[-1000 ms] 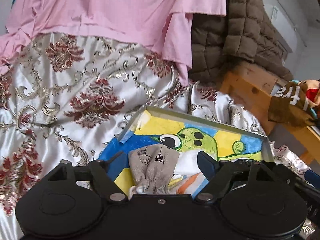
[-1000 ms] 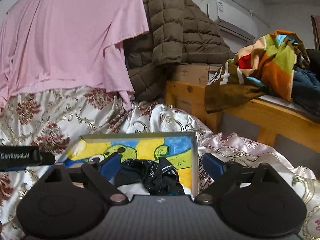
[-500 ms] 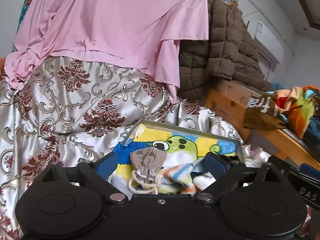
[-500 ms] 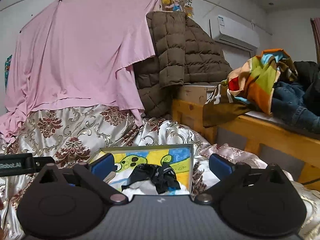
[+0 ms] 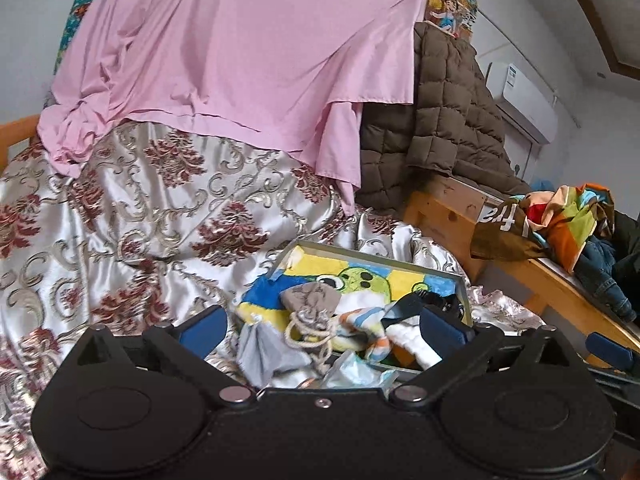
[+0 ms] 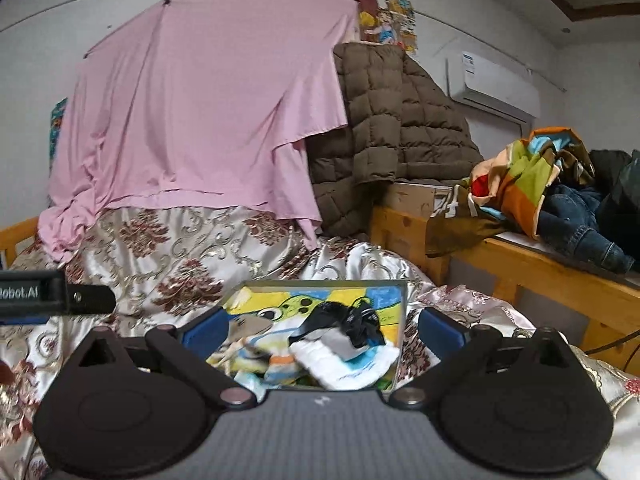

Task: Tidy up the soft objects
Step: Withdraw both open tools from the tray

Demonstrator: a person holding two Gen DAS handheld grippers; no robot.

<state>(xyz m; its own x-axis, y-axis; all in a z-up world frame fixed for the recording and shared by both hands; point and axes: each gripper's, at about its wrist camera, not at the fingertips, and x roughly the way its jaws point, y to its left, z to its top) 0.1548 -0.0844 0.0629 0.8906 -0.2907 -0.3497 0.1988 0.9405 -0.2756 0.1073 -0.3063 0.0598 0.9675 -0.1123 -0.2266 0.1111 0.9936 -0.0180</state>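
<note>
Both grippers backed off tray (image 5: 463, 294); blue-grey cloth (image 5: 262, 354) left-view only.

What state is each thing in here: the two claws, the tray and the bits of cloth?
Left gripper: open, empty.
Right gripper: open, empty.
Tray: piled with soft items.
Grey drawstring pouch: lying in the tray.
Black cloth: crumpled on top.
Pink sheet: hanging.

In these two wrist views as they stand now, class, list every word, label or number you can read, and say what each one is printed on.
"obot.AI": white letters on the black bar at the left edge of the right wrist view; its start is cut off.
White letters on the brown part of the colourful cloth: turned and creased, not readable.
Label on the air conditioner: too small to read.
Cartoon poster: no legible words.
</note>
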